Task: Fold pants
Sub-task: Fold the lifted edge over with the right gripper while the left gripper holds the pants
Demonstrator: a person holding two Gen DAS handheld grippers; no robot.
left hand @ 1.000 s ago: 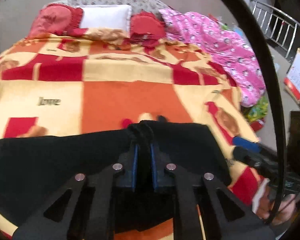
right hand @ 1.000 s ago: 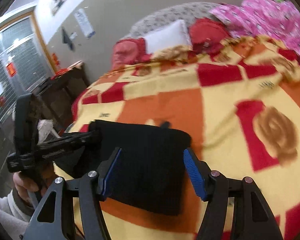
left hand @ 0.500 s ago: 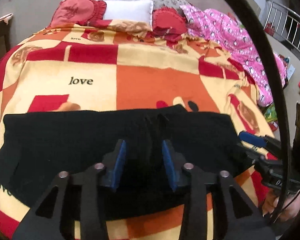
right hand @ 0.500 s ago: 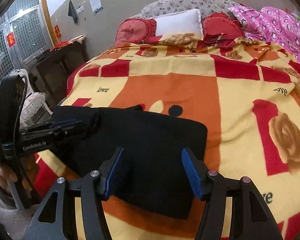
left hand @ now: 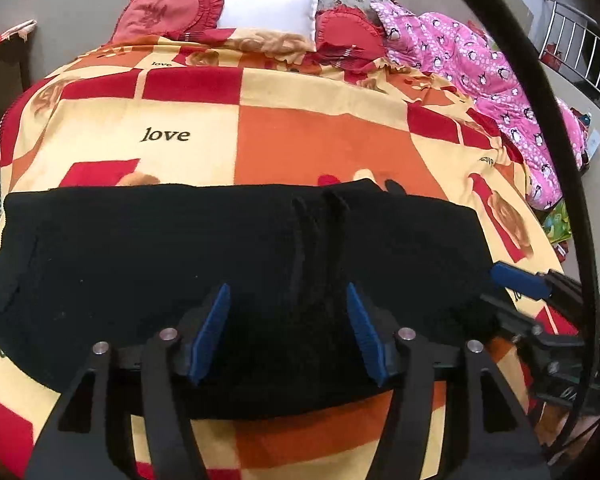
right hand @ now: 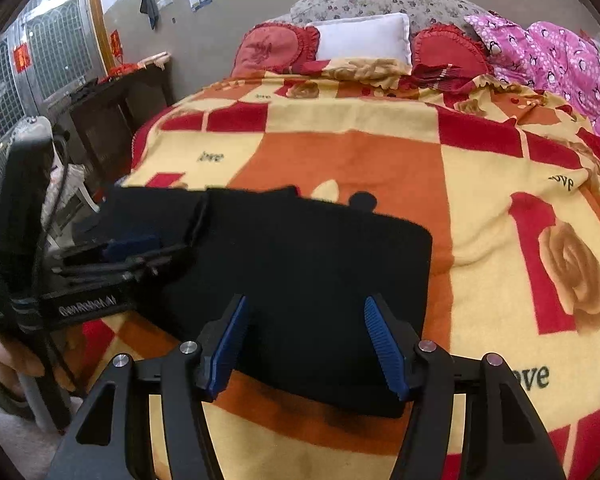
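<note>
Black pants (left hand: 236, 264): folded flat on bed's patterned blanket (left hand: 324, 140). Left gripper (left hand: 288, 330): spread, nothing held, above pants. Right gripper (right hand: 306, 344): spread, nothing held, over pants' right end

Pants (left hand: 236, 264) plain black. Blanket (left hand: 320, 140) orange, red, cream checks with black "love" words. Pillow (left hand: 268, 14) white. Quilt (left hand: 480, 64) pink, penguin print. Gripper pads (right hand: 228, 344) blue.

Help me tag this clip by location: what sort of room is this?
Most likely a home bedroom: black pants lie on a bed's patterned blanket, with a white pillow, red cushions and a pink quilt at its head.
</note>
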